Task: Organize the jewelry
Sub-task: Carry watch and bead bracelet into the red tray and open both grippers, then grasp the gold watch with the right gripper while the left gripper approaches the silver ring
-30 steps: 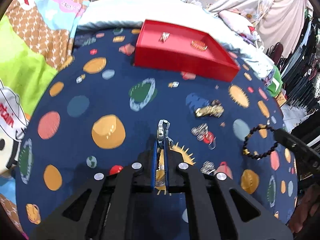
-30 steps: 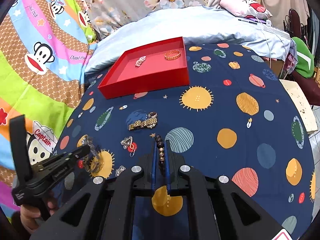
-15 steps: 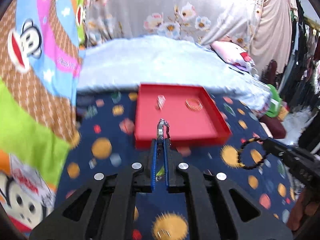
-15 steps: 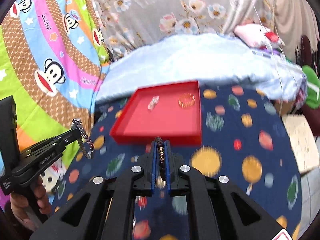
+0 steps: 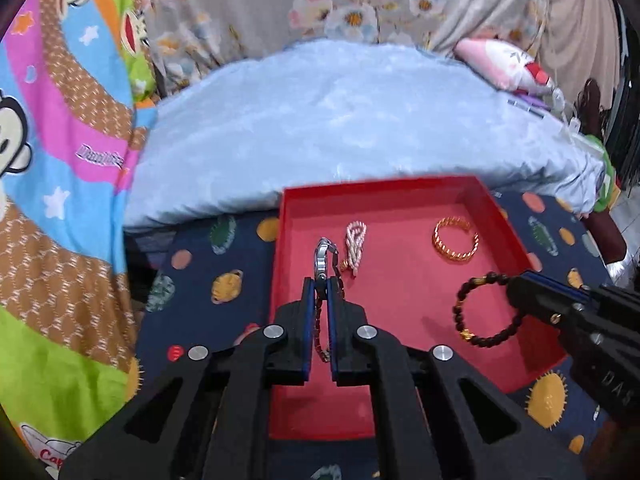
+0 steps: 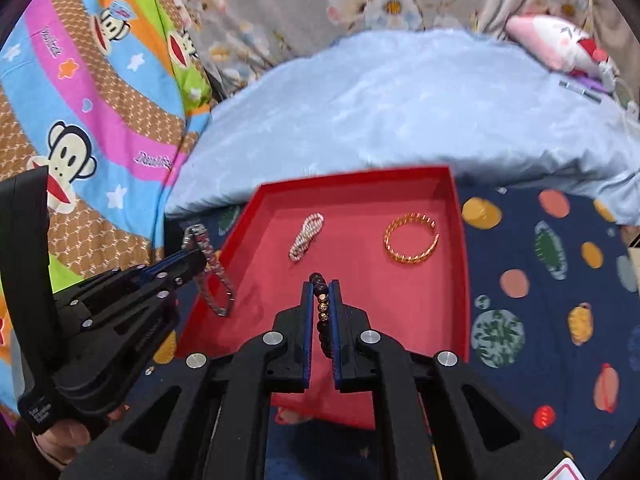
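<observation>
From your left wrist view, your left hand-held gripper (image 5: 320, 292) has swung up from the planet-print surface (image 5: 192, 276) and now hangs over the red tray (image 5: 496, 216), its jaws narrowed on a silver link bracelet (image 5: 322, 254). A second ago that bracelet was only just lifted off the cloth, with the tray far ahead. You also see your right hand-held gripper (image 5: 514, 286) come in from the right, a dark beaded bracelet (image 5: 476, 310) dangling from it above the tray floor. I judge both carries are nearly finished and only the release is left.

Count here: one tray; two pieces lying in it, a pale twisted chain (image 5: 355, 244) and a gold cuff bangle (image 5: 456, 240); two pieces held in the air.

From your right wrist view, the right hand-held gripper (image 6: 320, 292) pinches the beaded bracelet (image 6: 322, 304) between narrow jaws over the tray's (image 6: 460, 240) near half. The left hand-held gripper (image 6: 200, 258) holds the silver link bracelet (image 6: 212, 276) at the tray's left wall, hanging loose. The count matches: chain (image 6: 306, 236) and bangle (image 6: 412, 240) inside, two in transit, four pieces in all. The leftover pieces on the cloth have dropped out of sight.
</observation>
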`<action>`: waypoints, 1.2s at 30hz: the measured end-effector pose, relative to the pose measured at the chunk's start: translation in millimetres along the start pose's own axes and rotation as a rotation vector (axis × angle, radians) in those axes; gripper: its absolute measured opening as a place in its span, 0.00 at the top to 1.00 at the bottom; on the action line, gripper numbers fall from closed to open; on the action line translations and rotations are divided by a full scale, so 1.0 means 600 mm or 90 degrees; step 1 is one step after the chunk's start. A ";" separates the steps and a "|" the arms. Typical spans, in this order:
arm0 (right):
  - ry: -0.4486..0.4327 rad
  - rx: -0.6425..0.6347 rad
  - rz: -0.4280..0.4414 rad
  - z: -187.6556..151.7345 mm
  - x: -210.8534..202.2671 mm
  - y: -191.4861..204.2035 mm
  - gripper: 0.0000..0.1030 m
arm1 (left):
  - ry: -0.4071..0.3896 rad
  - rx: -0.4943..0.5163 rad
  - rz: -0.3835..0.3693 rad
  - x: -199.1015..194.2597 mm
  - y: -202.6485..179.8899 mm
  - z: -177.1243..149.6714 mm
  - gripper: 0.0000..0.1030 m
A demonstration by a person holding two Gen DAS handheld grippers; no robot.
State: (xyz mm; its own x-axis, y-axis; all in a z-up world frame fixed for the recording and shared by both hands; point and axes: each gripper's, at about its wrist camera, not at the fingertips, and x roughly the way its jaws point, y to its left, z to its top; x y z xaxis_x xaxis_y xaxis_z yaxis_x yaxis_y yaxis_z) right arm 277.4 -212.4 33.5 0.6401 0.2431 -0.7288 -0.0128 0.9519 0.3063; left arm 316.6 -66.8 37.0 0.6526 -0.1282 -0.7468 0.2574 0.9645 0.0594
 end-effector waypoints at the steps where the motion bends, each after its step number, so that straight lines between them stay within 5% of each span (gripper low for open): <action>1: 0.014 0.002 0.000 -0.001 0.017 -0.006 0.93 | 0.017 0.000 -0.001 0.018 -0.005 0.001 0.95; 6: 0.048 -0.007 -0.050 -0.007 0.067 -0.039 0.93 | 0.067 0.009 -0.001 0.086 -0.044 -0.006 0.95; 9: 0.024 -0.018 -0.106 -0.010 0.059 -0.057 0.87 | 0.073 -0.024 -0.040 0.107 -0.049 -0.004 0.91; 11: 0.005 -0.018 -0.118 -0.009 0.045 -0.066 0.79 | 0.049 -0.045 -0.051 0.102 -0.045 0.000 0.71; 12: -0.011 -0.014 -0.121 -0.009 0.030 -0.070 0.79 | 0.036 -0.054 -0.054 0.095 -0.041 0.002 0.52; 13: -0.020 -0.012 -0.121 -0.008 0.021 -0.076 0.79 | 0.025 -0.063 -0.055 0.088 -0.036 0.004 0.47; 22: -0.069 -0.013 -0.129 -0.051 -0.086 -0.062 0.70 | -0.070 -0.128 0.013 -0.050 0.069 -0.019 0.36; 29: -0.060 -0.001 -0.140 -0.134 -0.143 -0.040 0.65 | -0.045 -0.138 0.041 -0.115 0.110 -0.114 0.34; 36: -0.023 0.028 -0.144 -0.229 -0.185 -0.031 0.65 | 0.010 -0.132 -0.002 -0.154 0.092 -0.223 0.30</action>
State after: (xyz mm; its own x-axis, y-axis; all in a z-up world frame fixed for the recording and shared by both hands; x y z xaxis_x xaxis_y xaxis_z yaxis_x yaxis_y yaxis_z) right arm 101.2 -231.6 24.6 0.6499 0.0169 -0.7598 0.1671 0.9721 0.1646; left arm 175.3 29.3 20.4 0.6402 -0.1295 -0.7572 0.1065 0.9911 -0.0795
